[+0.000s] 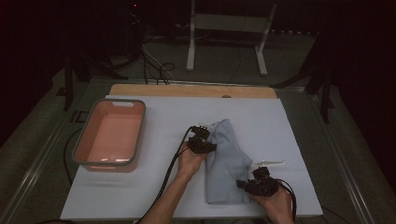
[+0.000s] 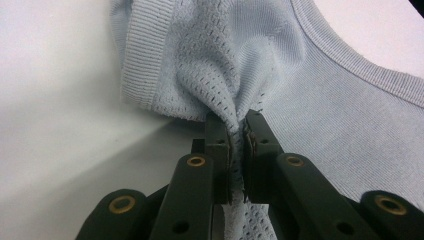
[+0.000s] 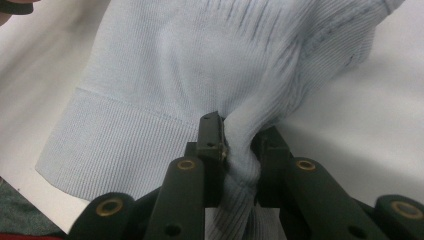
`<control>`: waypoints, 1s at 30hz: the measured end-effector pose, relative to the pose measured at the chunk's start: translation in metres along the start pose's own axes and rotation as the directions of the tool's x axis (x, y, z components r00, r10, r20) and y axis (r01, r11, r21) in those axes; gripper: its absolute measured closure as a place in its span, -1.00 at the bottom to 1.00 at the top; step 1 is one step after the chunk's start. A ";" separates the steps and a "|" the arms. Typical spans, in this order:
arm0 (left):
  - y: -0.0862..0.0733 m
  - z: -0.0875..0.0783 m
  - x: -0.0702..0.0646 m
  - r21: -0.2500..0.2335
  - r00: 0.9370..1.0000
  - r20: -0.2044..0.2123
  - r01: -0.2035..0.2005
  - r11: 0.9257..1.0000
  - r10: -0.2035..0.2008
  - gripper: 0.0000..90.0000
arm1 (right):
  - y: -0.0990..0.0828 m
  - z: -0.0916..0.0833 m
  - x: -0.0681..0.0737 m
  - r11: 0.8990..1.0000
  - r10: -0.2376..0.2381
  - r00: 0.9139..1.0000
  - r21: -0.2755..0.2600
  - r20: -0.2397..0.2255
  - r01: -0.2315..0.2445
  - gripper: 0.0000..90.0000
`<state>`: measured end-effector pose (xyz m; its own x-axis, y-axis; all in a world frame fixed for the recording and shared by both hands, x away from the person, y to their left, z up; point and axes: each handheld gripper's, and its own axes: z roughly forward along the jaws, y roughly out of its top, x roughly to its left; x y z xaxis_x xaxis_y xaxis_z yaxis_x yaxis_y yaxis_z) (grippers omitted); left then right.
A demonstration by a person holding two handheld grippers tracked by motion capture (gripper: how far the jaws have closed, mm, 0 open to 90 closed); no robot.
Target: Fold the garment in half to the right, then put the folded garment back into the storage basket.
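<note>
Your left gripper (image 2: pixel 236 131) and right gripper (image 3: pixel 239 142) both have their jaws closed on the pale blue knit garment (image 1: pixel 227 161), which lies folded on the white tabletop (image 1: pixel 168 112). It is light, soft and stretchy, so keep hold of its ribbed edges.

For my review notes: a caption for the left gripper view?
Left gripper pinching a bunched fold of the light blue knit garment.

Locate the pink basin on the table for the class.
In the high view the pink basin sits on the white mat's left side, apart from the pale blue garment and the left gripper.
</note>
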<state>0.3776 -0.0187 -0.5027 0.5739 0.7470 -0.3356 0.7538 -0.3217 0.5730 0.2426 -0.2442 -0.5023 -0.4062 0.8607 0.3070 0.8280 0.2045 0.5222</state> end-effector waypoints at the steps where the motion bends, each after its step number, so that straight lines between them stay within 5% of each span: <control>1: 0.000 -0.001 0.001 0.000 1.000 -0.002 -0.001 1.000 0.001 0.88 | 0.000 0.000 0.000 1.000 0.000 1.000 -0.001 -0.002 0.000 0.72; 24: 0.002 -0.009 0.010 0.001 0.999 -0.032 -0.012 1.000 0.012 0.88 | 0.009 0.009 0.007 1.000 0.001 1.000 0.001 0.009 -0.001 0.73; 30: 0.003 -0.016 0.015 -0.005 0.999 -0.051 -0.011 1.000 0.011 0.88 | 0.016 0.014 0.008 1.000 0.027 0.999 0.005 -0.020 -0.027 0.73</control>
<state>0.3836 0.0006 -0.4938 0.5651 0.7721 -0.2908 0.7457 -0.3272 0.5804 0.2582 -0.2277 -0.5026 -0.3911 0.8565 0.3369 0.8407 0.1835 0.5094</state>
